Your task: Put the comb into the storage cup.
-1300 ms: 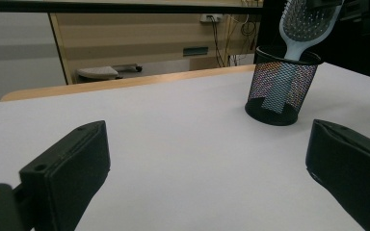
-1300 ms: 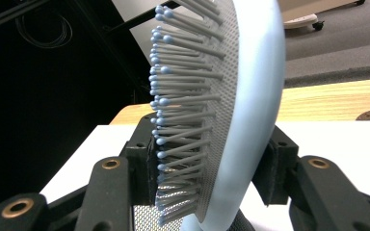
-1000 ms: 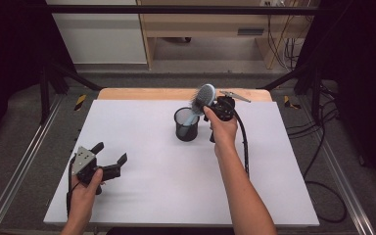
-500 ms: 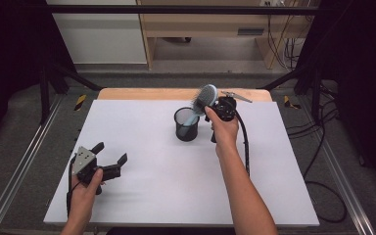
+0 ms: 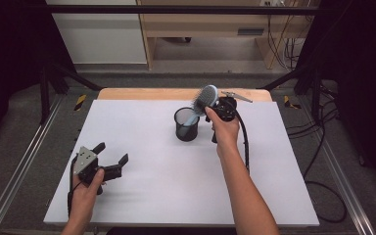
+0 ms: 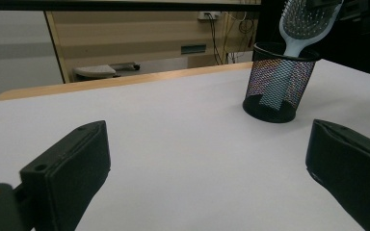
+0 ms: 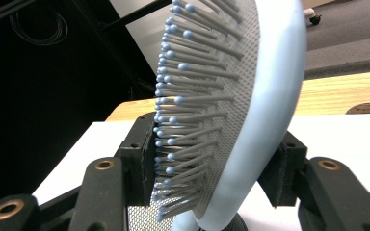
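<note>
High view: the brush (image 5: 204,99) stands with its handle down in the black mesh cup (image 5: 186,125), which sits on the white counter (image 5: 176,191) toward the far edge, a little right of the middle. The brush head leans up and to the right out of the cup, into the right gripper (image 5: 214,105), held just beside the cup on its right. In the right gripper view the head (image 7: 231,110) fills the space between the two fingers (image 7: 142,163), bristles facing the left one and the smooth blue back toward the right one; the fingers have just been easing apart, and the bristle tips reach the left pad while the right pad sits close against the back, so the head is still lightly clamped. The left gripper (image 5: 108,161) rests in the person's hand near the counter's near left corner, well apart from the cup, its fingers (image 6: 70,166) spread wide with nothing between them. In the left gripper view the cup (image 6: 279,82) and brush (image 6: 304,24) stand far off.
</note>
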The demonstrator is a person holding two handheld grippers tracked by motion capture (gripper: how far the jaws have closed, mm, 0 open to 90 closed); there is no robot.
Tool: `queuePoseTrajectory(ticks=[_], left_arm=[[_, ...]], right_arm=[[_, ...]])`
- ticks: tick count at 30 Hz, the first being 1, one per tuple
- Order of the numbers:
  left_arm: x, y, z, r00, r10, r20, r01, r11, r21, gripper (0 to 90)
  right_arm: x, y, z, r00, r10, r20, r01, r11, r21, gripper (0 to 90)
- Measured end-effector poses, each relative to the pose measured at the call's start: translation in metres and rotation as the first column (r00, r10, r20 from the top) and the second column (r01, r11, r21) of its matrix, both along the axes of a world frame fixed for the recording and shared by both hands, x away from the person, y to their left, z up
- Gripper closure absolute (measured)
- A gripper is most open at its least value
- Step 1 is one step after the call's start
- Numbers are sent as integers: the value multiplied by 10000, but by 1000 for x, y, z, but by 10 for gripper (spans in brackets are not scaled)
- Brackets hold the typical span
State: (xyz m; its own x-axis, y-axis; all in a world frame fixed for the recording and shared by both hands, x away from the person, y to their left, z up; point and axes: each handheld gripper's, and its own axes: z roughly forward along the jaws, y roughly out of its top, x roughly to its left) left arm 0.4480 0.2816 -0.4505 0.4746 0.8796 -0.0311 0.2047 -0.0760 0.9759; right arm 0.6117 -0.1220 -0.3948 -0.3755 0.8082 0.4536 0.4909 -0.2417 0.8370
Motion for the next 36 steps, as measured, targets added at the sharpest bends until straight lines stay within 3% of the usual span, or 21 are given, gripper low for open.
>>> queuePoseTrajectory(ticks=[30,36], left_arm=[[1,-2,-1,10000,-72,-25,72,10000,62,20],[1,-2,-1,10000,-62,-28,62,10000,52,20]], right_arm=[[0,1,1,9999,-99,-16,99,9998,-159,420],[0,0,2,9999,-140,41,140,9998,-150,366]])
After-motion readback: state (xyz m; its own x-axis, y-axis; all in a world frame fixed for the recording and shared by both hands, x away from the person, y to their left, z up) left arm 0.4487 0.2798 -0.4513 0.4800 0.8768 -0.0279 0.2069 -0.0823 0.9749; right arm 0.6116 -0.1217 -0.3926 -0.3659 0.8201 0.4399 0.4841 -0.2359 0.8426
